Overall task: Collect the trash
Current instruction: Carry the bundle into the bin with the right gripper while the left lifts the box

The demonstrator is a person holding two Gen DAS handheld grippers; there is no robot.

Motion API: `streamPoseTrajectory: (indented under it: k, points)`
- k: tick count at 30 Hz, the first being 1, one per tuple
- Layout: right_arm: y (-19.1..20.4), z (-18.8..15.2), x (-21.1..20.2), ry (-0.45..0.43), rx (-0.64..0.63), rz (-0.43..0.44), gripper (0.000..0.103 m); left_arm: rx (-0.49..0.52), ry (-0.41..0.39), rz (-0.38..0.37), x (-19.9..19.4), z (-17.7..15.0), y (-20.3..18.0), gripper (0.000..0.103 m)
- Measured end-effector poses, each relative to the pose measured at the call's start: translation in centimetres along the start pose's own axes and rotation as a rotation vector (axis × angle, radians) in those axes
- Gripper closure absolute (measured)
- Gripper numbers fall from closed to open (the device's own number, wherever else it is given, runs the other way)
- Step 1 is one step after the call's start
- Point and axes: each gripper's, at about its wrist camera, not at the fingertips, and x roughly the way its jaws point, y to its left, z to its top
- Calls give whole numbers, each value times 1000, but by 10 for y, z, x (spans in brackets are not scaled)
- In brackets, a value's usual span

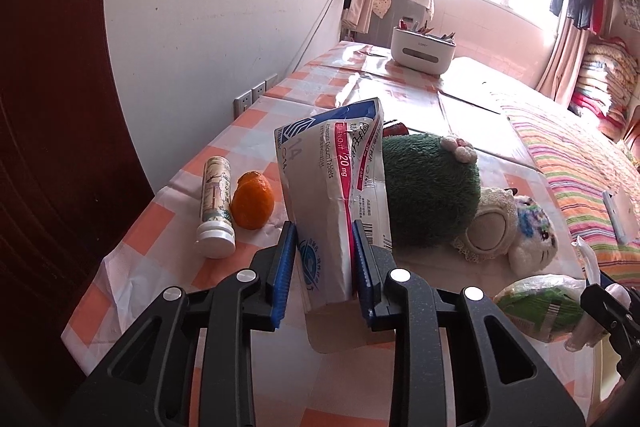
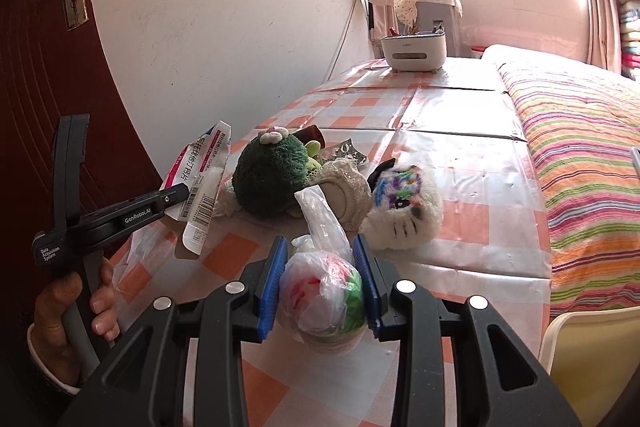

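A crumpled white, blue and red medicine box (image 1: 332,163) stands upright between my left gripper's (image 1: 323,227) blue pads, which are shut on its lower part and hold it just above the checkered tablecloth (image 1: 168,227). The right wrist view shows the same box (image 2: 200,179) at the left, pinched by the left gripper (image 2: 176,195) in a hand. My right gripper (image 2: 320,241) is shut on a knotted clear plastic bag (image 2: 320,291) with green and red contents. That bag (image 1: 536,307) also shows at the lower right of the left wrist view.
An orange (image 1: 253,203) and a capped white tube (image 1: 216,203) lie left of the box. A green plush (image 1: 428,187) and a white plush cat (image 2: 404,203) sit mid-table. A white container (image 1: 422,49) holding small items stands at the far end. A striped bed (image 2: 580,147) borders the right.
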Motion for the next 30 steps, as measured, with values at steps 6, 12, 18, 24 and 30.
streamPoseTrajectory:
  k: [6, 12, 18, 24, 30]
  points:
    - [-10, -2, -15, -31, 14, -37, 70, 31, -41, -48, -18, -2, -17, 76]
    - [-26, -8, -31, -56, 53, -88, 70, 76, -67, -106, -34, -8, -37, 76]
    - [-42, -16, -51, -88, 91, -151, 70, 119, -74, -169, -47, -17, -64, 76]
    - [-51, -19, -69, -119, 101, -204, 70, 154, -66, -227, -54, -23, -91, 75]
    - [-61, -24, -84, -139, 123, -249, 70, 200, -62, -289, -61, -30, -120, 75]
